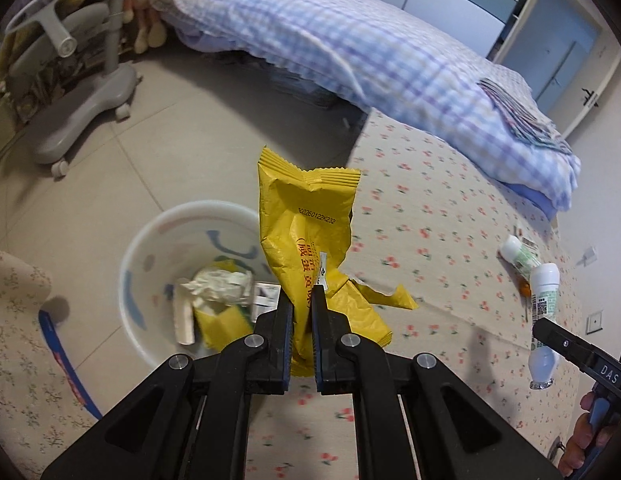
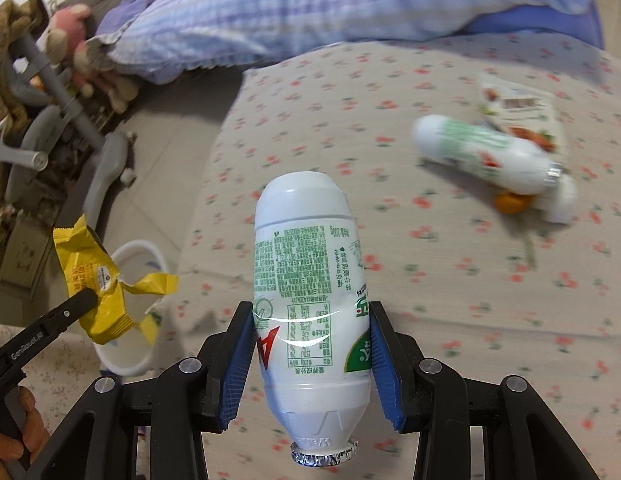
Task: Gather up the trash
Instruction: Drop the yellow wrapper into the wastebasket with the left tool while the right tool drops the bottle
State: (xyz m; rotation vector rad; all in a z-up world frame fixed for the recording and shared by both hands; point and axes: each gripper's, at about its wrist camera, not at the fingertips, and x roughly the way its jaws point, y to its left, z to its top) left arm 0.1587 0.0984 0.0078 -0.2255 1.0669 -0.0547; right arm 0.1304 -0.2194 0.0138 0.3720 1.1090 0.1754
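Left tongs (image 1: 300, 300) clamped on yellow wrapper (image 1: 306, 236), held above floor beside bed (image 1: 450, 216), just over white bin (image 1: 150, 264). Bin holds crumpled paper (image 1: 218, 286) and other scraps. Right tongs (image 2: 312, 336) gripping white bottle (image 2: 310, 280), foil mouth toward camera, above bed. Second bottle (image 2: 486, 156) lies on bed, touching a packet (image 2: 518, 108) and small orange object (image 2: 510, 203).

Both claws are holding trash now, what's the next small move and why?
Probably carry the left claw a little further left until the yellow wrapper hangs squarely over the white bin, then open it. The wrapper is pinched and sits just beside the bin's rim, which already holds crumpled paper. The right claw, gripping the white bottle, can follow.
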